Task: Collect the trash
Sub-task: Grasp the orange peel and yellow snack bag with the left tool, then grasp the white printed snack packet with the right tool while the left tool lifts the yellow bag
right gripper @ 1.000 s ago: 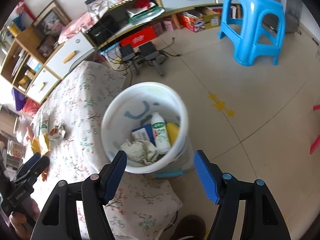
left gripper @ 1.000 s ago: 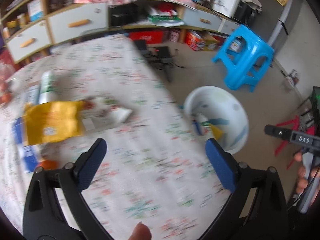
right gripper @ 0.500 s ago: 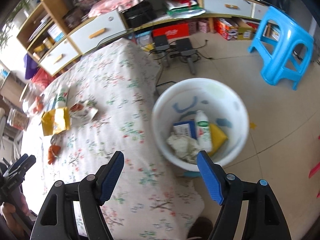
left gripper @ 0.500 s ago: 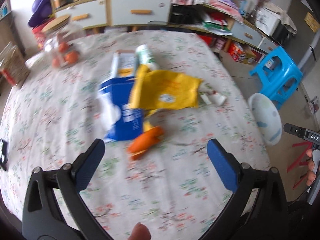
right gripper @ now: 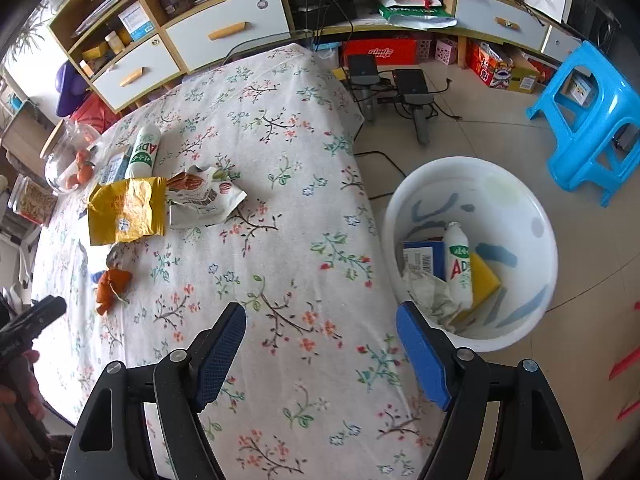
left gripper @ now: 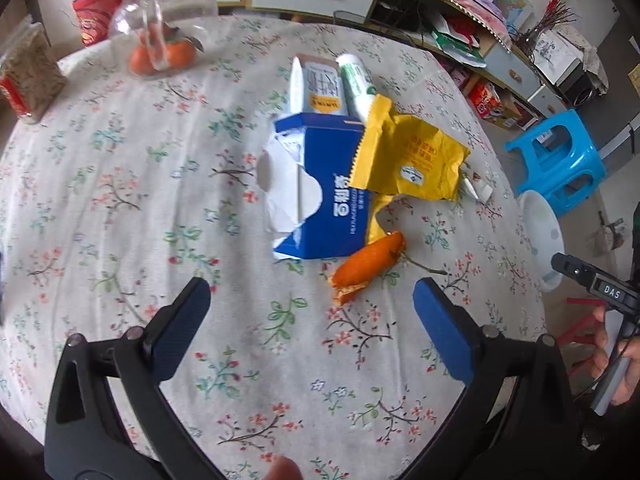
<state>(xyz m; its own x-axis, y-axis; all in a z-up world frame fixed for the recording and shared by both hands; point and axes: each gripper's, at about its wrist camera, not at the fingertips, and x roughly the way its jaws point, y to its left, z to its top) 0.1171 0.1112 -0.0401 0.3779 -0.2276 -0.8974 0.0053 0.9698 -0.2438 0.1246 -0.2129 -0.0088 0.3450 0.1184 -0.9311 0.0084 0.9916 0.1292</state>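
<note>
Since half a second ago the left gripper (left gripper: 310,304) has drawn nearer the litter, so the orange peel (left gripper: 370,266) now lies just ahead of its spread, empty jaws at about 1 o'clock, while the right gripper (right gripper: 320,340) has swung left and the white bucket (right gripper: 540,216) now sits at its 2 o'clock instead of between its fingers; its jaws too stand wide apart with nothing in them, above the edge of the floral tablecloth (right gripper: 280,240). In the left wrist view the trash forms one cluster at 12 o'clock: the peel is a curled orange strip with a torn pale end, touching the lower right corner of a torn blue-and-white tissue box (left gripper: 320,200) whose white flap is ripped open. A crumpled yellow wrapper (left gripper: 412,160) with a serrated edge overlaps the box's right side, and beyond them lie a pale carton (left gripper: 320,88) and a white bottle (left gripper: 356,84) with green print, side by side. In the right wrist view a crinkled snack packet (right gripper: 204,196) lies just beside the yellow wrapper. Inside the bucket, on the floor beside the table, are another white bottle, a blue box, a yellow piece and crumpled paper. A glass jar (left gripper: 160,20) holding orange fruit stands at 11 o'clock, well apart from the trash.
</note>
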